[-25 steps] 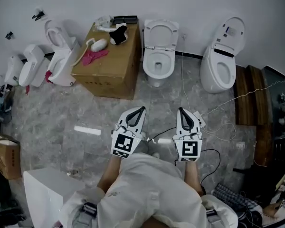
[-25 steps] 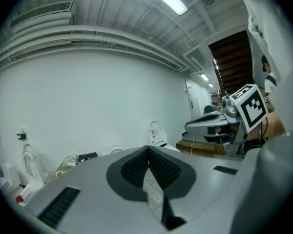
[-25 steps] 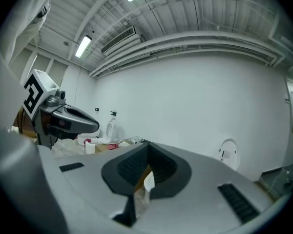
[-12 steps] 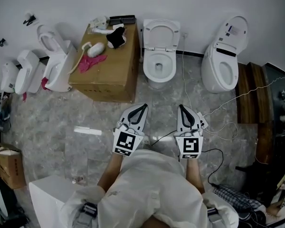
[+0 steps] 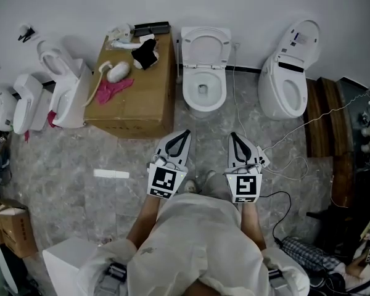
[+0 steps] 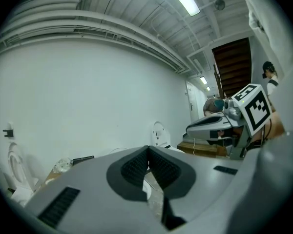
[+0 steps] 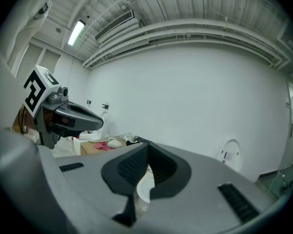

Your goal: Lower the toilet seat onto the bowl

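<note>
A white toilet (image 5: 203, 85) stands against the far wall, straight ahead in the head view, with its seat and lid (image 5: 206, 44) raised against the wall. My left gripper (image 5: 184, 134) and right gripper (image 5: 234, 137) are held side by side at waist height, well short of the bowl, both shut with nothing between the pads. The left gripper view shows shut jaws (image 6: 148, 152) with a sliver of the bowl behind them. The right gripper view shows shut jaws (image 7: 147, 152) with the bowl (image 7: 142, 184) just beyond.
A large cardboard box (image 5: 135, 97) with a pink cloth and small items stands left of the toilet. A second toilet (image 5: 288, 82) with raised lid is at the right. More white toilets (image 5: 61, 91) line the left wall. Cables (image 5: 283, 159) trail across the marble floor.
Both grippers have come forward toward the middle toilet, which now lies closer and more centred in the head view. Both jaws stayed shut.
</note>
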A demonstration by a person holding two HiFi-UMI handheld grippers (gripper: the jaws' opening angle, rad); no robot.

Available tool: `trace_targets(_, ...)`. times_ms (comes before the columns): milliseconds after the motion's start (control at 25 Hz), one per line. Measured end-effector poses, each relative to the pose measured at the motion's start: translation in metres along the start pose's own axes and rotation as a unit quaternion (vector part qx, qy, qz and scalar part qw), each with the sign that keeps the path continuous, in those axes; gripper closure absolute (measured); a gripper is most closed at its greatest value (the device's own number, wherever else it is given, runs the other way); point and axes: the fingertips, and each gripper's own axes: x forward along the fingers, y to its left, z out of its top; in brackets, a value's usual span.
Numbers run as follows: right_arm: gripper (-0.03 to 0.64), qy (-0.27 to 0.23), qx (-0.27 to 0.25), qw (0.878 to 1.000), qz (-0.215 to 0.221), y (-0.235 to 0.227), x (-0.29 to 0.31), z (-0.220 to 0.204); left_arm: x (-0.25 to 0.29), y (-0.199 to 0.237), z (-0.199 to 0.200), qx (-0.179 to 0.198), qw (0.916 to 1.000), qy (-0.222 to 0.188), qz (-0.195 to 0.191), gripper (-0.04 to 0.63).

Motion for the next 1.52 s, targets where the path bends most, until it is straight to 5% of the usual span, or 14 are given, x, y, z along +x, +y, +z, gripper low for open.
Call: trace_targets(1520,0.612,-0.013,0.020,0.997,0.076,-0.157,0.205,-0.010,0.218,0.087,0.024,-0.006,0.9961,0.041,0.078,0.581)
